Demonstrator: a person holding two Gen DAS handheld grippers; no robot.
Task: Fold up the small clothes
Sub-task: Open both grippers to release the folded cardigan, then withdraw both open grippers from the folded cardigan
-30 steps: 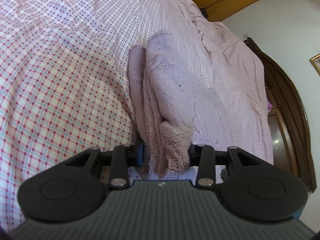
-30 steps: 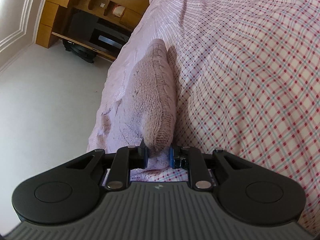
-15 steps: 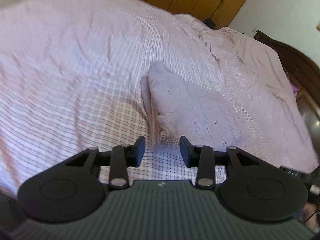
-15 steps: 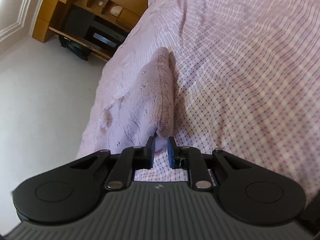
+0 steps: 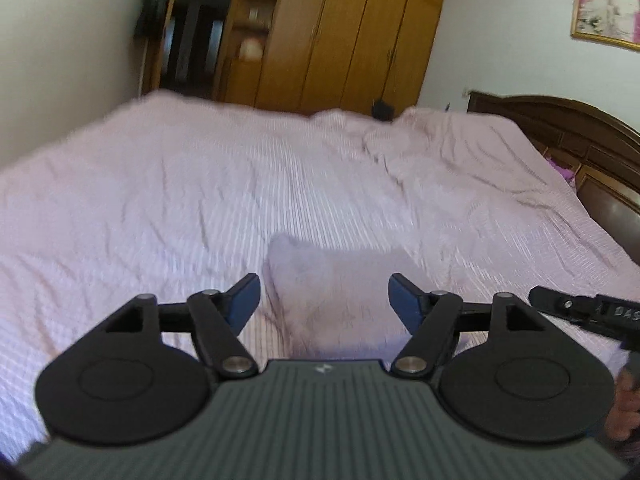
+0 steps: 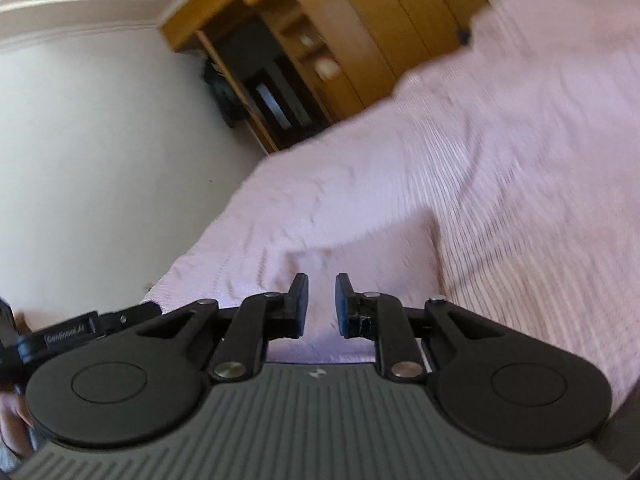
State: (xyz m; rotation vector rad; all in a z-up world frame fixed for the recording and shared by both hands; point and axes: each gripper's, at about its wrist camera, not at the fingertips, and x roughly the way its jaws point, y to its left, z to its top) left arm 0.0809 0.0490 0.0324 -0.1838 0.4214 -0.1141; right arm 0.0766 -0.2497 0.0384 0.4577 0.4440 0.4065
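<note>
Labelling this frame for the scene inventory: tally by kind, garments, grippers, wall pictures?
Folded pink knit garment, lying on the bed: 1
Grippers: 2, the left gripper opening, the right gripper with a narrow gap, neither holding anything
Framed picture: 1
Total: 4

Your left camera sits right behind the left gripper's (image 5: 324, 300) fingers (image 5: 242, 300). It looks across the bed (image 5: 200, 200) and a bit down, toward the wooden wardrobe (image 5: 340, 28) and the headboard (image 5: 580, 132). Your right camera sits behind the right gripper (image 6: 320, 304). It is tilted, and it looks over the bed's near corner toward the same wardrobe. Both views share the bed, the folded pink knit (image 5: 332, 280) close below, and the wardrobe.
</note>
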